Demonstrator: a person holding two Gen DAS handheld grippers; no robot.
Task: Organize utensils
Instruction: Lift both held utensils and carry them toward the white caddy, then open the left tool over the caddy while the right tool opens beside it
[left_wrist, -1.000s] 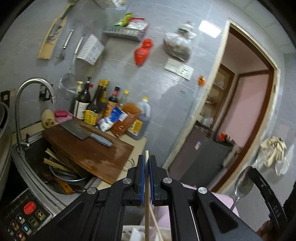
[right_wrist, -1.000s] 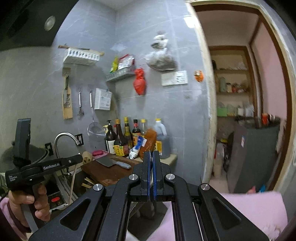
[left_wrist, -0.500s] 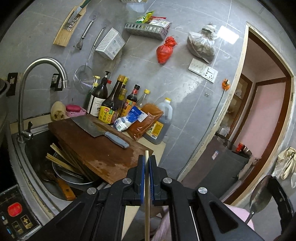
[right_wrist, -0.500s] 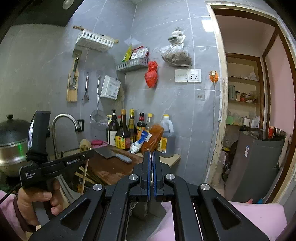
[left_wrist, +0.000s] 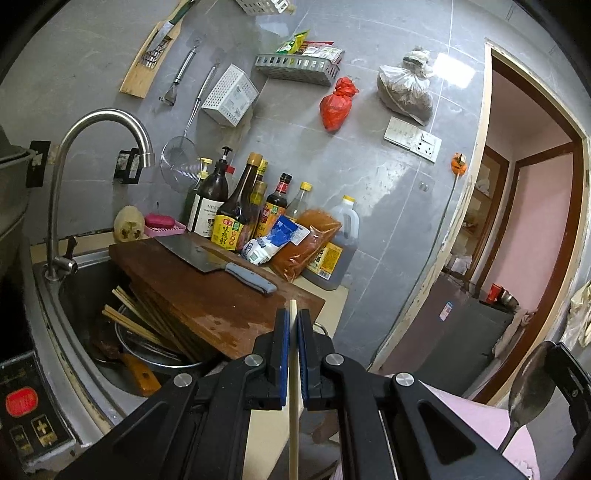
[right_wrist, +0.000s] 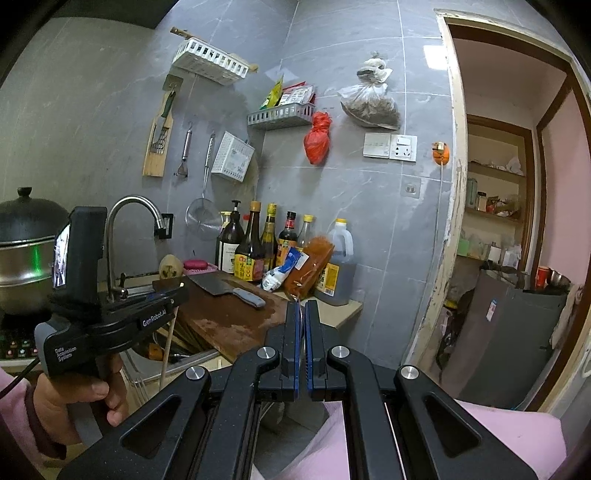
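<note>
My left gripper (left_wrist: 291, 325) is shut on a pale wooden chopstick (left_wrist: 293, 406) that runs down between its blue pads; it also shows in the right wrist view (right_wrist: 168, 347), hanging below the left gripper (right_wrist: 173, 286). My right gripper (right_wrist: 303, 314) is shut on a metal spoon (right_wrist: 301, 317), seen edge-on between its pads; the spoon's bowl shows in the left wrist view (left_wrist: 530, 387) at the lower right. Both grippers are held in the air in front of the counter. More chopsticks (left_wrist: 136, 321) lie in the sink (left_wrist: 74, 295). A white utensil holder (left_wrist: 229, 96) hangs on the wall.
A wooden cutting board (left_wrist: 207, 288) with a cleaver (left_wrist: 207, 258) bridges the sink. Sauce bottles (left_wrist: 240, 206) and bags stand behind it. A faucet (left_wrist: 99, 125) arches at left. A steel pot (right_wrist: 26, 251) sits far left. A doorway (right_wrist: 517, 221) opens at right.
Both grippers have risen and tilted down, so the sink and counter sit more centrally in view. The chopstick and spoon stay gripped.
</note>
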